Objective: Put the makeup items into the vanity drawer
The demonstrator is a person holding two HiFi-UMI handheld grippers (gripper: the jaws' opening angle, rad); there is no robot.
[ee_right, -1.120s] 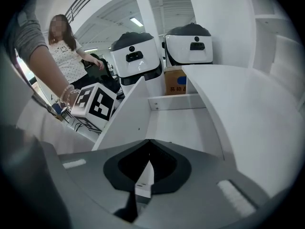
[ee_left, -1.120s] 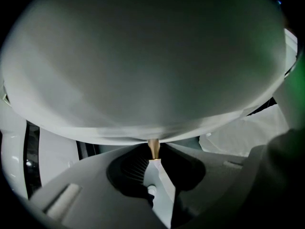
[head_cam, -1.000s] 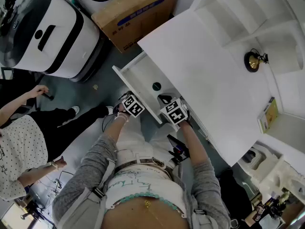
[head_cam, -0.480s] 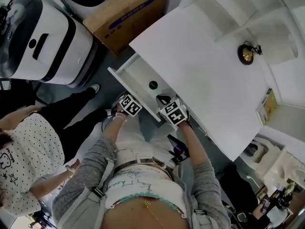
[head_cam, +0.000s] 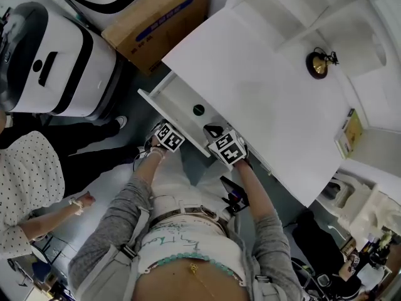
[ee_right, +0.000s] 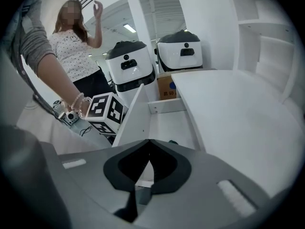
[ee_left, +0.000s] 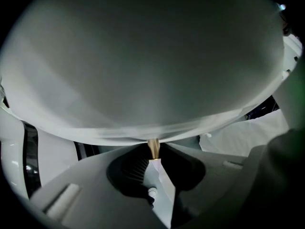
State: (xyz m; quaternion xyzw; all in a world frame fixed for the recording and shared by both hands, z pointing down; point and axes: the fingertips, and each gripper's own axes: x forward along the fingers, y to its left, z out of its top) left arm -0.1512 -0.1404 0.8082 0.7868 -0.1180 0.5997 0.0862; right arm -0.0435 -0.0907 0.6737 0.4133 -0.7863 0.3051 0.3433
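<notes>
Holding the white vanity drawer (head_cam: 178, 97) pulled out by its small brass-coloured knob (ee_left: 153, 148), with the left claw (ee_left: 154, 160) pinched shut on that knob just under the drawer front. Right claw (ee_right: 149, 142) closed tight on nothing, poised over the drawer's near end, beside the white vanity tabletop (head_cam: 263, 93). Inside the drawer already: a small round dark-green makeup pot (head_cam: 198, 110), lying on the drawer floor just ahead of the right claw and apart from it, glimpsed past the jaw tips in the right gripper view. Seemingly between deliveries, or near the finish. Next, on this showing: either fetching another item, after first opening the right claw, or pushing the drawer home squarely with the left.
</notes>
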